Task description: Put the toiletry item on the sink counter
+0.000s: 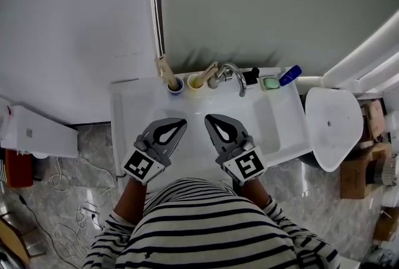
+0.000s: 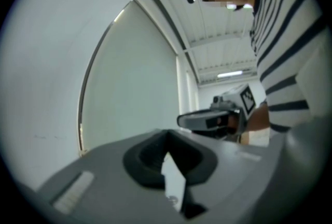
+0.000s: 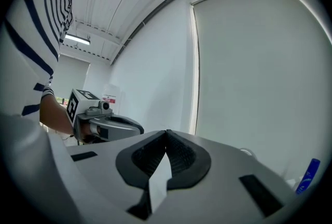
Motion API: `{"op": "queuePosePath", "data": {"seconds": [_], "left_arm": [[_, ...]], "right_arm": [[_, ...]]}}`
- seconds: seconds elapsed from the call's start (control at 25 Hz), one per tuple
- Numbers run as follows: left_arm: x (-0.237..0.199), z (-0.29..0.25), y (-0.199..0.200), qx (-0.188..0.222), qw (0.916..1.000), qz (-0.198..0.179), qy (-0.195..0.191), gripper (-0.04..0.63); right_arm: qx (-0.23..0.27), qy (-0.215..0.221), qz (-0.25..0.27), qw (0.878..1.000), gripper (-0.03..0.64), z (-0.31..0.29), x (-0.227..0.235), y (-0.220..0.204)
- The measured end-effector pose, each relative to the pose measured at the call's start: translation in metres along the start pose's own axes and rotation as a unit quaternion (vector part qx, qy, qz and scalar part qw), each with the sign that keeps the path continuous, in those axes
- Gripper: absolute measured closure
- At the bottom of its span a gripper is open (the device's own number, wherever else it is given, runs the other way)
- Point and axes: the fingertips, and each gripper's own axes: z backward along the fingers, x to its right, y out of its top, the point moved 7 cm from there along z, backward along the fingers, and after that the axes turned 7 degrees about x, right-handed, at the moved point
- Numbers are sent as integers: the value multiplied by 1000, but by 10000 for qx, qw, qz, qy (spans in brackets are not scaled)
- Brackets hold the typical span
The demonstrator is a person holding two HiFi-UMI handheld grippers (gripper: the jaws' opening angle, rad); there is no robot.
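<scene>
frame centre: white ceramic sink desk (image 1: 128, 109) | along its upper rim, left to right: blue cup (image 1: 175, 86), yellow cup (image 1: 196, 82), chrome curved tap (image 1: 234, 74), green soap dish (image 1: 270, 83), blue plastic tube (image 1: 290, 75) | right of desk: white oval lid (image 1: 336, 124)

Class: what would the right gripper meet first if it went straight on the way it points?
Likely the blue cup at the back edge of the sink. The right gripper, shut, may instead clear it and reach the wall; height is unclear.
</scene>
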Motion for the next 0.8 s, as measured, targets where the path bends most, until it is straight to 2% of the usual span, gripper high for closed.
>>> {"op": "queuePosePath", "data": {"seconds": [0.8], "left_arm": [[0, 1, -9, -1, 9999, 156, -33, 589]], "right_arm": [[-242, 157, 151, 9995, 609, -4, -6, -4]]}}
